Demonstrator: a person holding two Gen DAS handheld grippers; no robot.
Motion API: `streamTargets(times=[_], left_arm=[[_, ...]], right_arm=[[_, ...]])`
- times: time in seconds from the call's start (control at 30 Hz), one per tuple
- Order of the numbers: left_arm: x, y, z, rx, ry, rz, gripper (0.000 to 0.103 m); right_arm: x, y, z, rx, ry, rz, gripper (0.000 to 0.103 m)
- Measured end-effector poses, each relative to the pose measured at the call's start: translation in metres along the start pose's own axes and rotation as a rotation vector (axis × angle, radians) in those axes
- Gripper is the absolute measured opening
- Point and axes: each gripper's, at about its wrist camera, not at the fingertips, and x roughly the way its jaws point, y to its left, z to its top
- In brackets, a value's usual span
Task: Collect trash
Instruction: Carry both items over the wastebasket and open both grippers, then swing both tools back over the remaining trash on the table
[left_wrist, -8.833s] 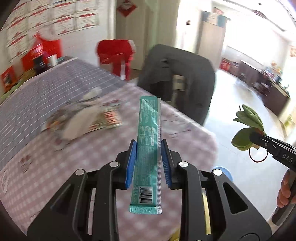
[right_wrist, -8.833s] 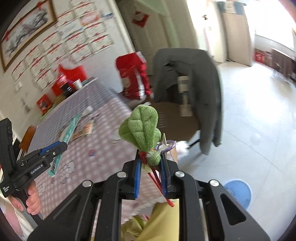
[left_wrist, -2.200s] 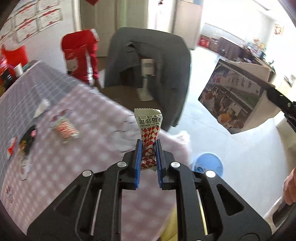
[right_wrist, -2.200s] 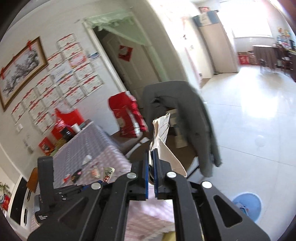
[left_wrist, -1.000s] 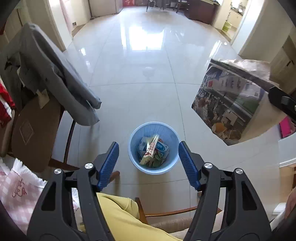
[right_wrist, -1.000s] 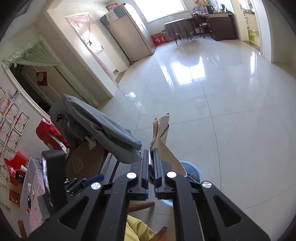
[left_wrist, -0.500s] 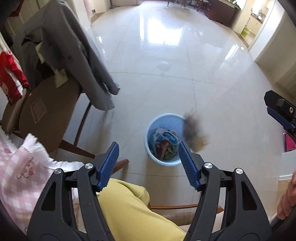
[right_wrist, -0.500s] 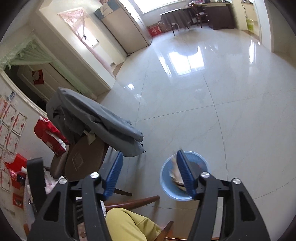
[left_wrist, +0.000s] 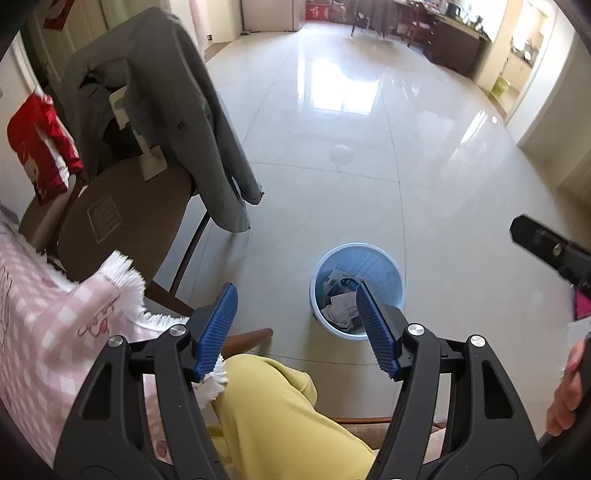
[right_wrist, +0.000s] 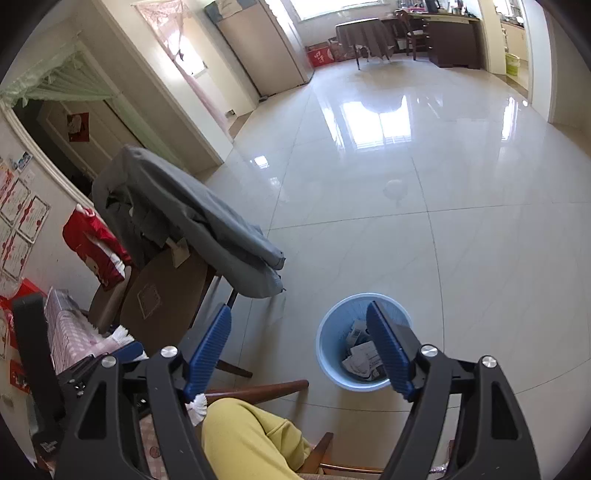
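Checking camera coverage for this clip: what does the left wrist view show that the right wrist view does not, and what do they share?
Only the left wrist view shows the person's hand at the right edge and a broad stretch of the pink checked tablecloth.

Only the right wrist view shows the framed papers on the wall, the doorway with a green valance and the tall cabinet.

Both show open, empty tongs, the blue bin of trash and the grey jacket draped over a chair.
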Motion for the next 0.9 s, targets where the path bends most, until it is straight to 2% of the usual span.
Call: streamTargets(times=[0.2,0.37,0.63,0.9], left_arm=[[-0.021,0.027,-0.010,-0.050,-0.040,0.008,0.066],[-0.040,0.056,-0.018,-0.110,-0.082,0.017,0.066],[-0.083,0.108,-0.041,-0.208,-0.151,0.081,0.066],[-0.131,0.172,-0.075,-0.333,-0.204,0.141,0.072]], right_arm=[[-0.004,0.022,-0.007,-0.034,-0.004,0.004,0.075],[-0.008,0.052,-0.011,-0.096,-0.004,0.040,0.075],[-0.011,0.122,-0.022,-0.224,-0.011,0.080,0.077],[-0.011,0.201,-0.043,-0.364,0.010,0.174,0.079]])
